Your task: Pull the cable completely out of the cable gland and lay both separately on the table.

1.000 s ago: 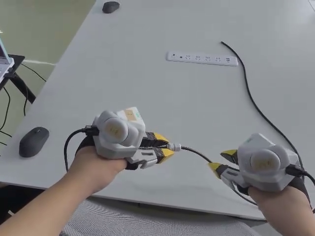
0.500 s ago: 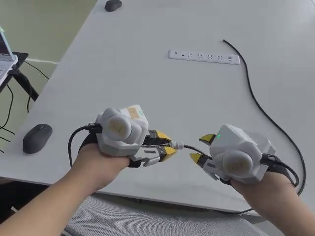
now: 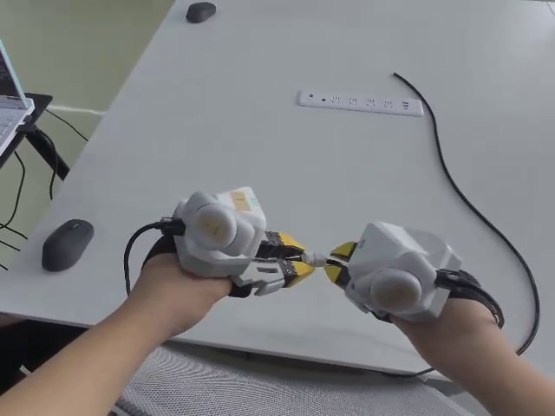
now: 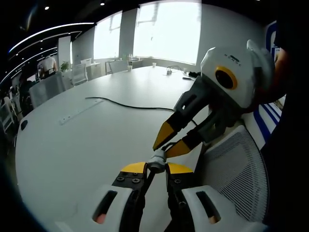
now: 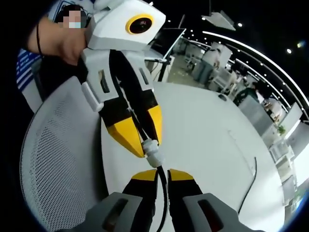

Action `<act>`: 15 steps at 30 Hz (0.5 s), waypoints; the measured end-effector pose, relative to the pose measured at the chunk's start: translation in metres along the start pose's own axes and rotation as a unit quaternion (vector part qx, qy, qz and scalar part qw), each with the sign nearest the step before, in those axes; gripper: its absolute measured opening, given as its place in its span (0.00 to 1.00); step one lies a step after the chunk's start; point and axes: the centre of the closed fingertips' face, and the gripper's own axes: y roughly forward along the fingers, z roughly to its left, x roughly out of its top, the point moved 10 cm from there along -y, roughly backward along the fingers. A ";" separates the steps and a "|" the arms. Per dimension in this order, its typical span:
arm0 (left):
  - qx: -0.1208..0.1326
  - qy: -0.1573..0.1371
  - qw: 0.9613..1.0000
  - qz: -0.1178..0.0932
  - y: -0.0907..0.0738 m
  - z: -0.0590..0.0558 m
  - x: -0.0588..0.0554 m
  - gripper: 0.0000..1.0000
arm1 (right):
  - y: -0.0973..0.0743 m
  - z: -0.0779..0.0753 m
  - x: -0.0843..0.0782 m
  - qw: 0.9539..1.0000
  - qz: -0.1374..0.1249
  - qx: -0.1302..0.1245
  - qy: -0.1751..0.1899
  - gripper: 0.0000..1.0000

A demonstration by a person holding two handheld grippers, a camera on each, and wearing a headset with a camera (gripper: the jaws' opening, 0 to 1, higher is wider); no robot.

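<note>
A small white cable gland (image 3: 314, 258) with a thin black cable through it hangs between my two grippers above the table's near edge. My left gripper (image 3: 295, 257) is shut on the gland (image 4: 156, 159), which sits at its yellow tips (image 4: 133, 167). My right gripper (image 3: 336, 262) faces it tip to tip. Its jaws stand close together around the black cable (image 5: 164, 198), just behind the gland (image 5: 152, 151). From the right, the right gripper (image 4: 166, 147) reaches into the left gripper view, while the left gripper (image 5: 145, 137) comes down from above in the right gripper view.
A white power strip (image 3: 360, 101) lies at mid-table. A long black cord (image 3: 451, 182) curves past it toward the right hand. One computer mouse (image 3: 68, 243) sits near the left edge and another mouse (image 3: 200, 11) at the far end. A mesh chair (image 5: 53, 164) stands below the table edge.
My right gripper has moved left along the cable up to the gland, and its jaws have gone from open to closed around the cable. The left gripper has held still.
</note>
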 end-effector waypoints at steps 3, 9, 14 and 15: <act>0.001 -0.001 1.000 0.001 0.000 0.001 -0.001 0.16 | 0.001 0.000 -0.001 1.000 0.003 0.001 -0.002 0.02; 0.001 -0.001 1.000 0.000 0.001 0.001 0.000 0.16 | 0.002 0.000 -0.002 1.000 0.003 0.004 0.005 0.01; 0.001 -0.001 1.000 -0.002 0.001 0.001 0.000 0.16 | 0.002 -0.002 -0.004 1.000 0.001 0.001 0.024 0.01; 0.002 -0.001 1.000 -0.002 0.001 0.001 0.000 0.16 | 0.002 -0.002 -0.005 1.000 0.002 -0.001 0.027 0.01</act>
